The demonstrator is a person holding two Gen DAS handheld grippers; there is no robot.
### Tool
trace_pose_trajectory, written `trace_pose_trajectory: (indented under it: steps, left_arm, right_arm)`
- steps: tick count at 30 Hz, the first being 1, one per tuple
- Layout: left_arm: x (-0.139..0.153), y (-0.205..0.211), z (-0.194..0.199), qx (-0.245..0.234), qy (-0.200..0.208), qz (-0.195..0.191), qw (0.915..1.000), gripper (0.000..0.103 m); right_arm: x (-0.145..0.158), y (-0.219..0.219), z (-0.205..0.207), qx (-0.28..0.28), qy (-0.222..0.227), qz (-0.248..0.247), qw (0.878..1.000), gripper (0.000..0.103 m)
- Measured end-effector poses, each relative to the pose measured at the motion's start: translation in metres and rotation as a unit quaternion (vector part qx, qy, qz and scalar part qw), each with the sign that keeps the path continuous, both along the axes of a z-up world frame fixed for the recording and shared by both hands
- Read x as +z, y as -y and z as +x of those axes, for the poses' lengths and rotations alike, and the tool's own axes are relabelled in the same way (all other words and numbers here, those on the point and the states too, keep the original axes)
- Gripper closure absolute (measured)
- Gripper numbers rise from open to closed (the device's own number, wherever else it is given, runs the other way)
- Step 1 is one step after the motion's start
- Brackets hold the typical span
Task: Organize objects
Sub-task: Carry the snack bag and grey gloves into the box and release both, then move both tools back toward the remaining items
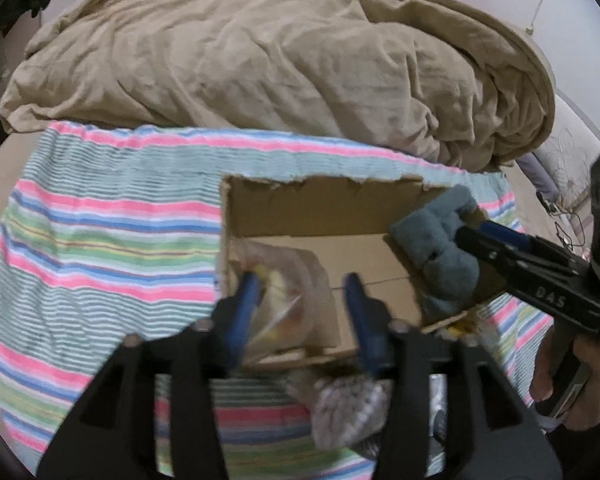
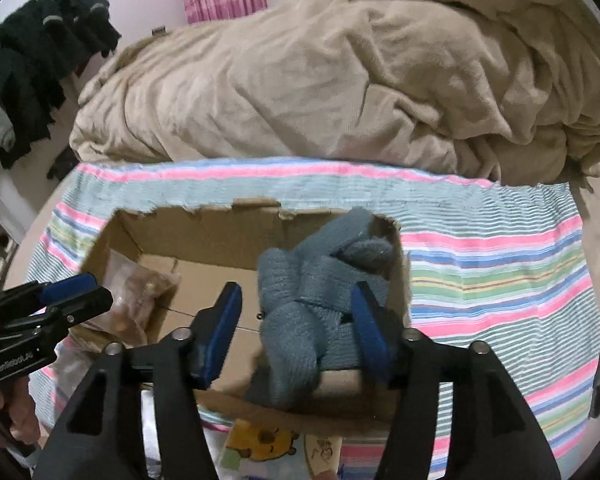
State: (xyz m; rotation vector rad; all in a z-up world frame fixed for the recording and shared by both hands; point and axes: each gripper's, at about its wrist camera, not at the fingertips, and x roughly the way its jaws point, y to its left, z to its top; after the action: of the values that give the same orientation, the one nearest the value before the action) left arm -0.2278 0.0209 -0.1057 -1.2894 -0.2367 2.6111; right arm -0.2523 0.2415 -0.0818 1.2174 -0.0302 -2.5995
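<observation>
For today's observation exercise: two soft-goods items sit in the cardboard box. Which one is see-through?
The clear plastic bag at the left gripper, its yellowish contents showing through. The grey-blue knit bundle by the right gripper is opaque.

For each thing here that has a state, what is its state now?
Box: open on top, no lid.
Grey knit cloth: crumpled, in box's right end.
Plastic bag: in box's left end.
Left hand-held gripper: open.
Right hand-held gripper: open around the cloth.
Blanket: bunched.

Soft even indoor light, fisheye-bent edges, blurred foreground
</observation>
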Motion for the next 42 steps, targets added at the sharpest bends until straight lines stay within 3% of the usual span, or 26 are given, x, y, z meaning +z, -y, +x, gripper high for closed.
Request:
trace_pose_trajectory:
  steps: [1,3,5,16,20,22,24,32,37,42]
  left_arm:
    - [0.007,0.004,0.004,0.001,-0.007,0.008,0.9999,0.033]
    - [0.024,0.011,0.014,0.007,-0.022,0.014,0.9996,0.031]
    - [0.045,0.017,0.023,0.011,-0.037,0.014,0.9992,0.031]
    - [0.161,0.079,0.078,0.057,-0.120,-0.012,0.9910,0.014]
    - [0.185,0.107,0.097,0.078,-0.111,-0.004,0.9908,0.013]
    - [0.191,0.113,0.109,0.082,-0.108,-0.007,0.9907,0.006]
    - [0.191,0.112,0.125,0.078,-0.108,-0.021,0.9908,0.004]
    - [0.161,0.088,0.176,0.048,-0.096,-0.024,0.9939,0.004]
    - [0.124,0.058,0.181,0.031,-0.069,-0.017,0.9970,0.004]
    - [0.079,0.027,0.173,0.010,-0.027,-0.006,0.9996,0.004]
  right_arm:
    - [0.006,-0.002,0.005,-0.005,-0.009,-0.001,1.000,0.041]
    - [0.017,-0.003,0.013,-0.009,-0.021,-0.001,1.000,0.031]
    - [0.035,-0.004,0.027,-0.010,-0.041,-0.005,0.999,0.028]
    - [0.136,-0.010,0.106,-0.026,-0.109,-0.014,0.994,0.027]
    - [0.165,-0.011,0.132,-0.032,-0.128,-0.027,0.991,0.026]
    - [0.177,-0.011,0.146,-0.036,-0.135,-0.028,0.990,0.023]
    - [0.184,-0.010,0.158,-0.035,-0.141,-0.028,0.989,0.017]
    - [0.180,-0.002,0.199,-0.023,-0.159,-0.031,0.987,0.011]
    - [0.150,-0.001,0.207,-0.017,-0.146,-0.010,0.989,0.011]
    - [0.107,-0.010,0.200,-0.023,-0.107,-0.001,0.994,0.011]
